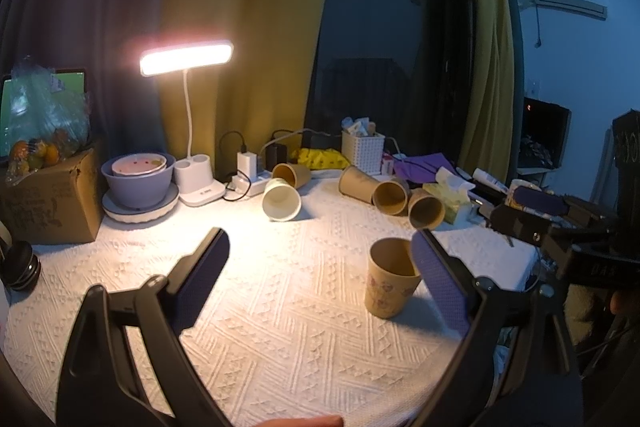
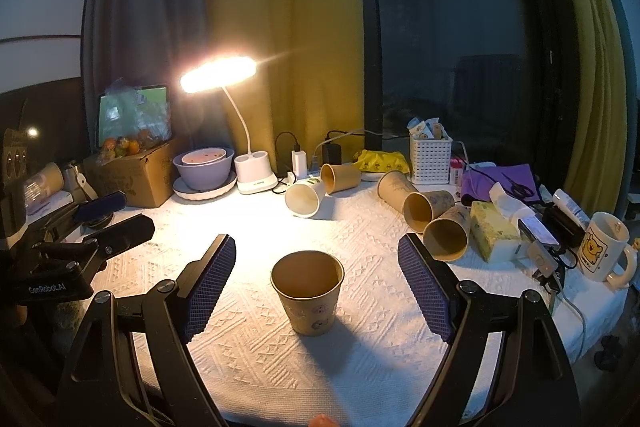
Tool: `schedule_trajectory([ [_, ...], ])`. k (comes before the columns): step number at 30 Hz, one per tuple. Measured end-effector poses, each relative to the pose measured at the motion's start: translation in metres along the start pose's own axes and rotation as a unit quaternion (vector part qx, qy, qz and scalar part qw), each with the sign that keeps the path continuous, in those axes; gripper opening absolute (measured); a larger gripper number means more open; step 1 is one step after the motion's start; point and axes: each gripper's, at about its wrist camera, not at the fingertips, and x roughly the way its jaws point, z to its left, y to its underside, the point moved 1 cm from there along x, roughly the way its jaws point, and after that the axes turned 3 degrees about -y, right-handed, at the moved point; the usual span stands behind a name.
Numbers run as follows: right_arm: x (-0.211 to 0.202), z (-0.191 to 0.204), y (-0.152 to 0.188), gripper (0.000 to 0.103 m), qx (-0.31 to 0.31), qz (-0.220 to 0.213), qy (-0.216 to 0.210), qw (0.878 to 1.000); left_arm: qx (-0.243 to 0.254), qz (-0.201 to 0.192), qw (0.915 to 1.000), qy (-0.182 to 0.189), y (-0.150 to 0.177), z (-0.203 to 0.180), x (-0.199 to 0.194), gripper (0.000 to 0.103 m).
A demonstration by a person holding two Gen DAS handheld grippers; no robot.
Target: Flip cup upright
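Observation:
A brown paper cup (image 2: 308, 297) stands upright on the white cloth, mouth up; it also shows in the left wrist view (image 1: 390, 277). My right gripper (image 2: 316, 267) is open, its pads on either side of the cup and apart from it. My left gripper (image 1: 320, 259) is open and empty, left of the cup, its right pad just in front of the cup's rim. Several cups lie on their sides farther back: a white one (image 2: 306, 198), a brown one (image 2: 340, 177) behind it, and three brown ones (image 2: 426, 209) at the right.
A lit desk lamp (image 2: 252, 171), stacked bowls (image 2: 204, 167) and a cardboard box (image 2: 132, 171) stand at the back left. A white basket (image 2: 430, 159), tissue pack (image 2: 492, 231) and mug (image 2: 606, 247) crowd the right. The left gripper shows at the left of the right wrist view (image 2: 100, 223).

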Motion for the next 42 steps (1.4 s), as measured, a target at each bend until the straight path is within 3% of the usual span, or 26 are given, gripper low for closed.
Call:
schedule_trajectory([
  [42, 0.0025, 0.0030, 0.0007, 0.086, 0.001, 0.004, -0.001, 1.000, -0.003, 0.003, 1.0000, 0.003, 0.0034, 0.0003, -0.0002, 0.093],
])
